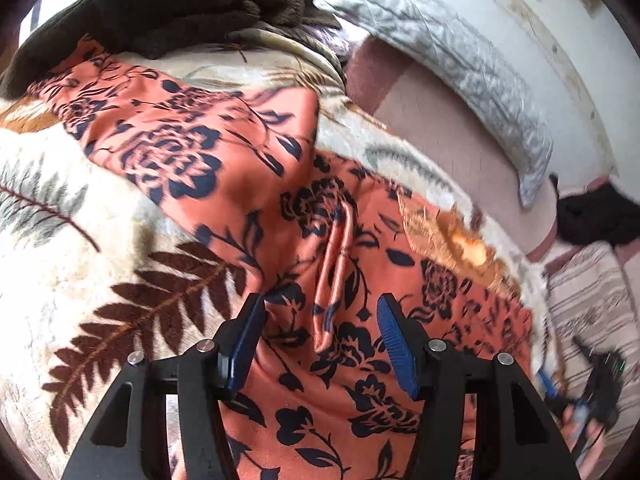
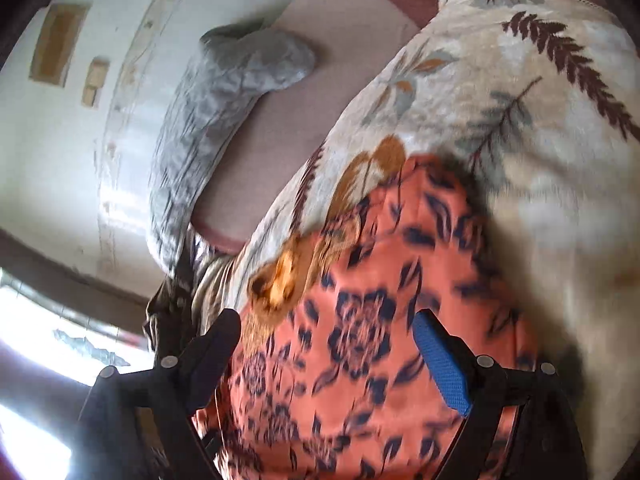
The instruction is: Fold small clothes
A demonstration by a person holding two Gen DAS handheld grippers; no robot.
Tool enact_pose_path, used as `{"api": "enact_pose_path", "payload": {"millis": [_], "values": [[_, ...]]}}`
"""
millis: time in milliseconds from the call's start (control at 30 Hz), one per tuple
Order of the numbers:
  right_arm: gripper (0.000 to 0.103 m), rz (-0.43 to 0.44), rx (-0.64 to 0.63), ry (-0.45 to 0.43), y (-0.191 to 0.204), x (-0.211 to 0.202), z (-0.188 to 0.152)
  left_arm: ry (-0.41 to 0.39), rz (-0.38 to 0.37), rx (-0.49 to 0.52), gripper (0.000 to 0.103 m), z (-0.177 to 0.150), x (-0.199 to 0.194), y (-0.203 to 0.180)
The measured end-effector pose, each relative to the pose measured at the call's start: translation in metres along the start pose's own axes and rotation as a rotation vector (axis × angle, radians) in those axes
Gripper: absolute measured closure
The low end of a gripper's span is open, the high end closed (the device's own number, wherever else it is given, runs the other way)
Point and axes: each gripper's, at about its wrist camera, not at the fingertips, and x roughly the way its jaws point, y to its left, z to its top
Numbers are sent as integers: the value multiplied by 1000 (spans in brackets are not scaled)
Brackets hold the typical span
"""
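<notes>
two tongs, both with jaws apart and nothing pinched: left tongs (image 1: 320, 340) and right tongs (image 2: 328, 344) hang over one orange flowered garment (image 1: 248, 168) spread on one cream leaf-print blanket (image 1: 48, 280) on the bed – beyond lie one dark plush blanket (image 1: 180, 4) and one grey pillow (image 1: 460, 60). no writing readable.

Garment (image 1: 256, 168): orange-salmon satin-like cloth with dark navy rose and leaf print. It lies spread flat on a cream blanket (image 1: 100, 216) with fern motifs, on a bed. One raised lengthwise crease (image 1: 336, 264) runs near its middle; the far part lies angled away.
</notes>
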Motion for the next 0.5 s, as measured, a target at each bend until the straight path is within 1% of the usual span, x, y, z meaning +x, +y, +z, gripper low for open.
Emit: {"api": "enact_pose_path", "payload": {"millis": [33, 67, 100, 133, 200, 267, 300, 333, 367, 400, 433, 500], "values": [[13, 35, 7, 22, 4, -5, -23, -26, -24, -56, 40, 9, -13, 13], [13, 79, 15, 43, 7, -9, -46, -57, -42, -125, 34, 19, -26, 29], [13, 106, 12, 65, 10, -10, -67, -84, -53, -203, 31, 30, -38, 48], [13, 115, -2, 88, 14, -8, -84, -103, -74, -279, 29, 41, -48, 68], [12, 114, -47, 141, 25, 4, -108, -116, -117, -398, 29, 68, -56, 112], [12, 92, -153, 175, 41, 18, -124, -116, -138, -494, 29, 98, -53, 157], [12, 78, -202, 187, 47, 25, -130, -103, -141, -543, 29, 112, -48, 178], [12, 79, -232, 201, 50, 31, -136, -92, -125, -593, 30, 124, -42, 197], [12, 81, -245, 217, 52, 37, -141, -88, -113, -621, 30, 134, -37, 210], [12, 83, -249, 232, 53, 41, -143, -87, -127, -629, 30, 145, -31, 222], [12, 86, -250, 244, 52, 45, -145, -88, -116, -640, 30, 154, -27, 231], [12, 95, -259, 259, 56, 51, -147, -119, -67, -671, 31, 166, -19, 246]]}}
